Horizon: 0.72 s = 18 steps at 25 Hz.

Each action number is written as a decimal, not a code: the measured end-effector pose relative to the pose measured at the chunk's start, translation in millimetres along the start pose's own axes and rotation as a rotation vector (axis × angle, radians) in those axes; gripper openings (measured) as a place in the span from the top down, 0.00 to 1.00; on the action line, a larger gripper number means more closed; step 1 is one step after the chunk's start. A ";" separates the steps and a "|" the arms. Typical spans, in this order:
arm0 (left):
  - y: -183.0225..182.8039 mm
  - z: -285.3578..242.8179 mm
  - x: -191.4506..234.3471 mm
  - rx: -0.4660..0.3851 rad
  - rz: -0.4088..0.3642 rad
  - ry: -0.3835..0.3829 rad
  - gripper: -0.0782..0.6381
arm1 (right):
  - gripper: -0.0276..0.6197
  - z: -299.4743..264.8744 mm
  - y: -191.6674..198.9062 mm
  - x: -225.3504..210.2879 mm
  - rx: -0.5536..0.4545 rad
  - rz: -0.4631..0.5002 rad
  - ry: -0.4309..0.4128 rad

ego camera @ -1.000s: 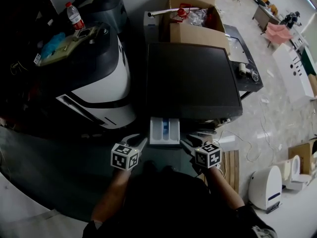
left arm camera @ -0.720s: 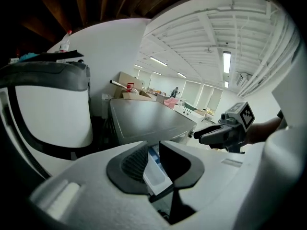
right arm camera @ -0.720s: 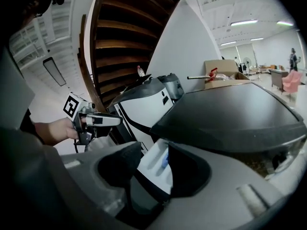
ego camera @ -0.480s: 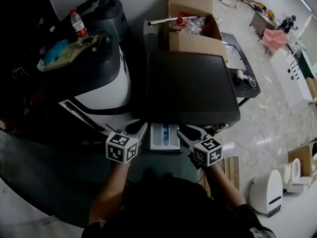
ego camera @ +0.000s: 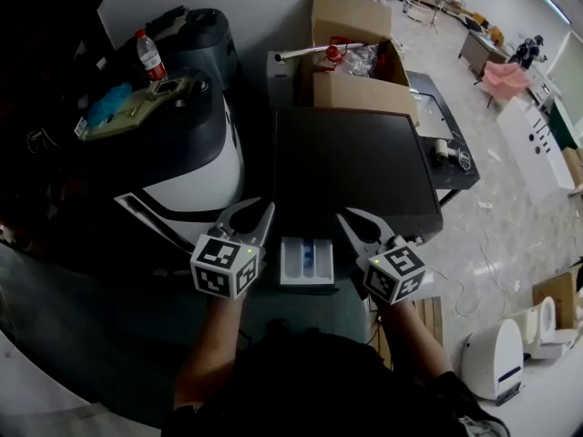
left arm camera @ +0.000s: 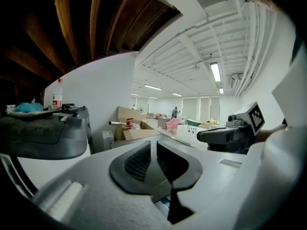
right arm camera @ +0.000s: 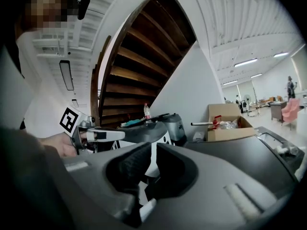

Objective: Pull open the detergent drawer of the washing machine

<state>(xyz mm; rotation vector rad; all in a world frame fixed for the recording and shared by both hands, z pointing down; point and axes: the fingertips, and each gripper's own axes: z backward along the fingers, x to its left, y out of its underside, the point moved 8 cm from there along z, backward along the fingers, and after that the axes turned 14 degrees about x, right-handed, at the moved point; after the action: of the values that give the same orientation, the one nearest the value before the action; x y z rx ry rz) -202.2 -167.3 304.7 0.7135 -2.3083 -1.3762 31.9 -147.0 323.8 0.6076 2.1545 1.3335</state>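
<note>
the detergent drawer [ego camera: 306, 260] is pulled out of the washing machine [ego camera: 355, 162], at the left end of its front. its long axis runs from the machine straight toward you, open side up, with a pale compartment on the left and a blue one beside it. the drawer's far end is hidden under the edge of the machine's dark top, and the front panel it slides from can't be seen from your head view – you are looking down over it.

your left gripper [ego camera: 253, 215] is just to the drawer's left and your right gripper [ego camera: 358, 221] just to its right, both pointing away from you toward the machine. neither touches the drawer. each gripper's jaws have just been closing and are now clenched down to a thin slit, with nothing between the pads. in the left gripper view a sliver of white and blue shows below the pads; whether that is the drawer is hard to tell.

left of the machine stands a white and dark appliance [ego camera: 187, 153] with a water bottle [ego camera: 151, 55] on top; behind the machine sits an open cardboard box [ego camera: 351, 57]. your own body blocks the bottom of the head view, so the floor in front of the machine – and the drawer's underside – stay out of sight.
</note>
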 end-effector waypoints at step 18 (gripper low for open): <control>12.1 0.0 9.7 -0.004 0.033 -0.040 0.86 | 0.95 7.9 6.8 -7.0 -0.074 0.035 0.025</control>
<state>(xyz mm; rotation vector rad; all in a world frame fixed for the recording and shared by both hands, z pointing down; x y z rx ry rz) -212.9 -168.1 315.8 0.6494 -2.3372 -1.3922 43.0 -143.3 328.4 0.6051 2.1130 1.4402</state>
